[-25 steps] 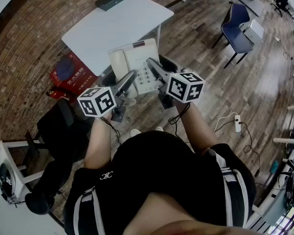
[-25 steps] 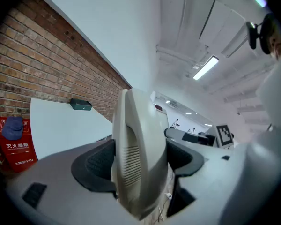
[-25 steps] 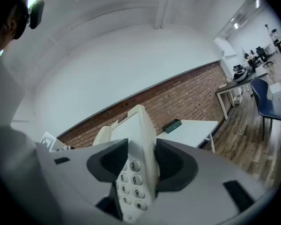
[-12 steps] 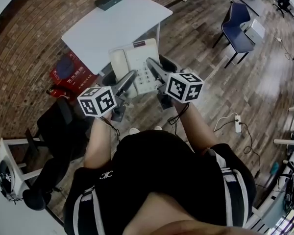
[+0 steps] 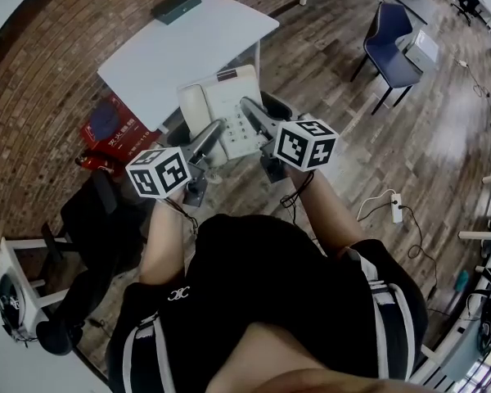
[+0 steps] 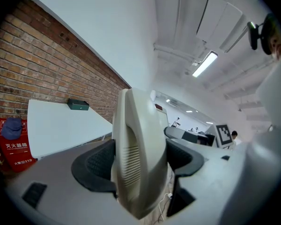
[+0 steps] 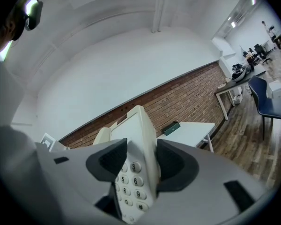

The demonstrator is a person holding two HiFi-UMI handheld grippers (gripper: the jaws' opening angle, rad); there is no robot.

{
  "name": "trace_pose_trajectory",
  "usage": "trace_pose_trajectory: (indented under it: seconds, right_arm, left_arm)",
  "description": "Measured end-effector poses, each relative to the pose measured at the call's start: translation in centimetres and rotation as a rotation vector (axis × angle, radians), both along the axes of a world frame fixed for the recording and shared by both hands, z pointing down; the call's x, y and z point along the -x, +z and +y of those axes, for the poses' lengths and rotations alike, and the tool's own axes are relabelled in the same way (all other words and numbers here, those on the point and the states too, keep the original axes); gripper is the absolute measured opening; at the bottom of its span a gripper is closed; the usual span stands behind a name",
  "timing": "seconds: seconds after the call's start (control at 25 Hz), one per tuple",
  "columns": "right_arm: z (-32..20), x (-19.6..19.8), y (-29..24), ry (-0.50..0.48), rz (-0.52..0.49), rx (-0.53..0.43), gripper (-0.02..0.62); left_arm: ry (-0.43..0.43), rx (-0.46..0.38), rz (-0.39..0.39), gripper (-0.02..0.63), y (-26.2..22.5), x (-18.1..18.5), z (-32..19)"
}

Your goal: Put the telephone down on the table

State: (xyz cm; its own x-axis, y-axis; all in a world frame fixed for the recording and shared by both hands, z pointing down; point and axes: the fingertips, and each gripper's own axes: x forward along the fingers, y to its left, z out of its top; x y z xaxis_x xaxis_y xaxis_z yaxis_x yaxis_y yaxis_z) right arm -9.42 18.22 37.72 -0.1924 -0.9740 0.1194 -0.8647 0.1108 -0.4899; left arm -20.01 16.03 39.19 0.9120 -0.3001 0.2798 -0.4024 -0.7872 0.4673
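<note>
The telephone (image 5: pixel 231 97) is hanging between the left claw (image 5: pixel 216 129) and right claw (image 5: pixel 247 106), each clamping one edge, with the white table (image 5: pixel 172 51) lying just beyond them.

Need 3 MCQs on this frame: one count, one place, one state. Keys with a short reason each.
1. How many things lie on the table?
A none
B one
C three

2. Where is the telephone?
A flat on the table
B on the floor
C held between the left gripper and the right gripper

3. The left gripper is:
A open and empty
B shut on the telephone
C out of view

Key:
1 B: only a dark box lies there.
2 C: each gripper clamps one side of it.
3 B: the left gripper view shows its pads pressing both faces of the telephone.
</note>
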Motion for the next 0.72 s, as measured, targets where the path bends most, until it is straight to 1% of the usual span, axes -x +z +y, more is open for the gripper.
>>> trace_pose_trajectory:
  seconds: [0.12, 0.36, 0.72]
  right_arm:
    - [1.6, -1.9, -0.3, -0.004, 0.017, -0.012, 0.186]
    - [2.2, -3.4, -1.1, 0.011, 0.037, -0.038, 0.186]
    - [-0.2, -5.5, -1.0, 0.025, 0.039, -0.047, 0.186]
  left_arm:
    - [-0.001, -0.009, 0.006, 0.344, -0.2, -1.9, 1.7]
    - [0.010, -0.033, 0.023, 0.344, -0.9, -3.6, 2.0]
    - [0.022, -0.044, 0.045, 0.344, -0.7, -5.7, -0.6]
